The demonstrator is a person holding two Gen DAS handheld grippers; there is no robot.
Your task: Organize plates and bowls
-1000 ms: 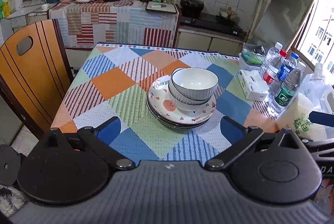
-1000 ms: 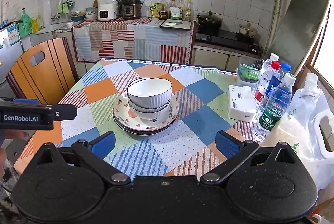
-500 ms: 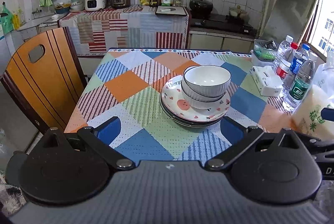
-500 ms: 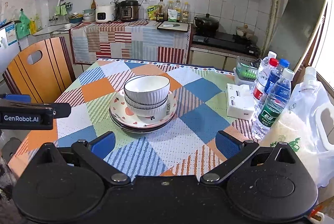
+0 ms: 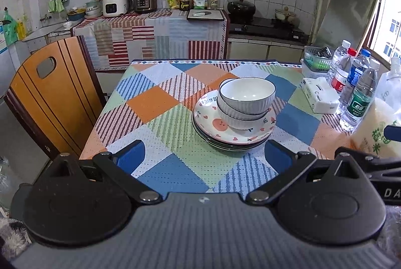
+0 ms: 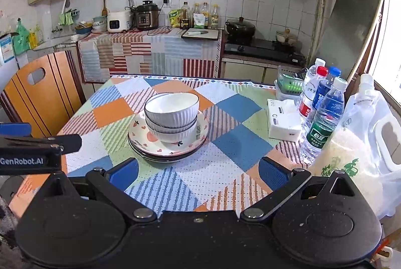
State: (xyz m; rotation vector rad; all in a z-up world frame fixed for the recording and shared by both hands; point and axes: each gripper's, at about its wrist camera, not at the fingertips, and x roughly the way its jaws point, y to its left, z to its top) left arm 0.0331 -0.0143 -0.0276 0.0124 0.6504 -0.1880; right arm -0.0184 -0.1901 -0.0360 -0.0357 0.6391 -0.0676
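Two white ribbed bowls (image 5: 246,95) (image 6: 172,110) are nested on a stack of plates (image 5: 210,122) (image 6: 140,137) in the middle of the table. The top plate is white with hearts and fruit; dark-rimmed plates lie under it. My left gripper (image 5: 205,155) is open and empty, over the table's near edge, short of the stack. My right gripper (image 6: 199,170) is open and empty, also short of the stack. The left gripper's body shows at the left of the right wrist view (image 6: 30,151).
The table has a patchwork cloth (image 5: 160,103). Water bottles (image 6: 323,113), a tissue pack (image 6: 283,122), a green basket (image 6: 289,87) and a rice bag (image 6: 351,151) crowd the right side. A wooden chair (image 5: 52,93) stands at the left. A kitchen counter (image 5: 155,25) is behind.
Both grippers have drawn back and risen a little from the table; the stack looks slightly farther. Bowls and plates have not moved.
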